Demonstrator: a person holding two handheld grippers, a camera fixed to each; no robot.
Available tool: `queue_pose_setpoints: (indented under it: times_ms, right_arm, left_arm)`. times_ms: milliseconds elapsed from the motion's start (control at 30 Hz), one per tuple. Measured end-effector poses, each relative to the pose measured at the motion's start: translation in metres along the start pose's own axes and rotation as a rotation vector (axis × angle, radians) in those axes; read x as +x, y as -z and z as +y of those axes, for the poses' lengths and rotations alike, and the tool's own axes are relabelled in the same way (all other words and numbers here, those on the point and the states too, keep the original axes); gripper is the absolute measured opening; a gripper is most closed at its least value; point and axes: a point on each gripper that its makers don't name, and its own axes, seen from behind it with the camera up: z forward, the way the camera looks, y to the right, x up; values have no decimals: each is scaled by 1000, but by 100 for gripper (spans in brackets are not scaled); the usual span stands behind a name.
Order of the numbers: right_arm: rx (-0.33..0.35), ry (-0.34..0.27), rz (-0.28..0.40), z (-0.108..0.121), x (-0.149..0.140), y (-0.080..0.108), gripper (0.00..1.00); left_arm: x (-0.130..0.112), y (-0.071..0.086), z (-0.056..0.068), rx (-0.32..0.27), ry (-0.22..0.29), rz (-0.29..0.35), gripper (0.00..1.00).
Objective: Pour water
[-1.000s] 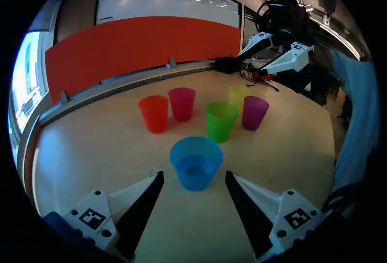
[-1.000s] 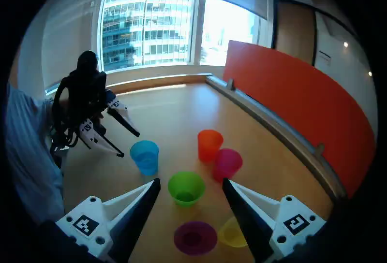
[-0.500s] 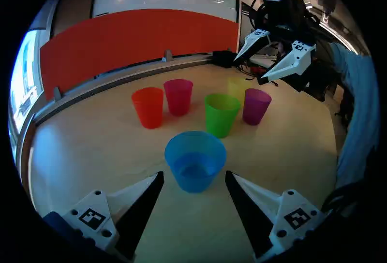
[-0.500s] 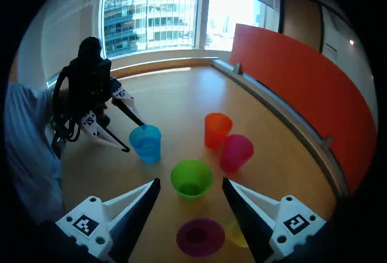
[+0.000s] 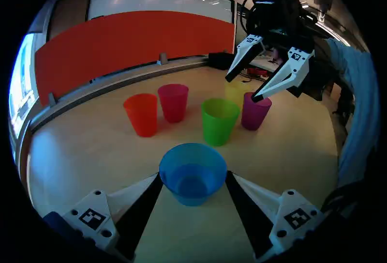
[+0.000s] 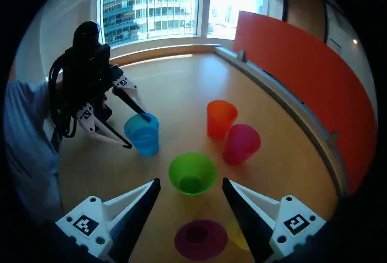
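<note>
A translucent blue cup [image 5: 192,185] with a little water in it stands between the fingers of my left gripper [image 5: 192,175], which is open around it; contact cannot be told. The right gripper view shows the same: the left gripper [image 6: 137,131] straddles the blue cup [image 6: 145,139]. My right gripper [image 6: 190,182] is open, above and just short of the green cup [image 6: 192,168], with a purple cup [image 6: 200,240] and a yellow cup [image 6: 240,238] below it. In the left gripper view the right gripper [image 5: 240,89] hovers over the purple cup [image 5: 254,115] and yellow cup [image 5: 236,91].
An orange cup [image 5: 141,114] and a pink cup [image 5: 172,101] stand behind the green cup [image 5: 219,120] on the wooden table [image 5: 300,161]. An orange divider panel [image 5: 135,40] runs along the table's far edge. A person's blue sleeve [image 5: 360,118] is at the right.
My left gripper has moved forward until the blue cup sits between its fingers. My right gripper has come down and nearer to the purple and yellow cups.
</note>
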Motion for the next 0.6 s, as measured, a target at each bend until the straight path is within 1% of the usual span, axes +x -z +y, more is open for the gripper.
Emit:
queue_pose_setpoints:
  times_ms: [167,433,500,567,600]
  right_arm:
    - [8,2,-32,-1,-2,-6,100]
    - [13,11,-69,-2,-5,-14,100]
    - [14,11,-76,-2,-5,-16,100]
    - [14,11,-83,-3,-4,-17,100]
    - [15,11,-86,-3,-5,-18,100]
  left_arm:
    - [3,-5,0,-5,-3,6,94]
    - [5,-7,-2,-7,-8,16,94]
    - [5,-8,-2,-4,-14,21,93]
    - [6,-8,-3,-1,-23,25,89]
    - [6,-8,-3,0,-24,25,89]
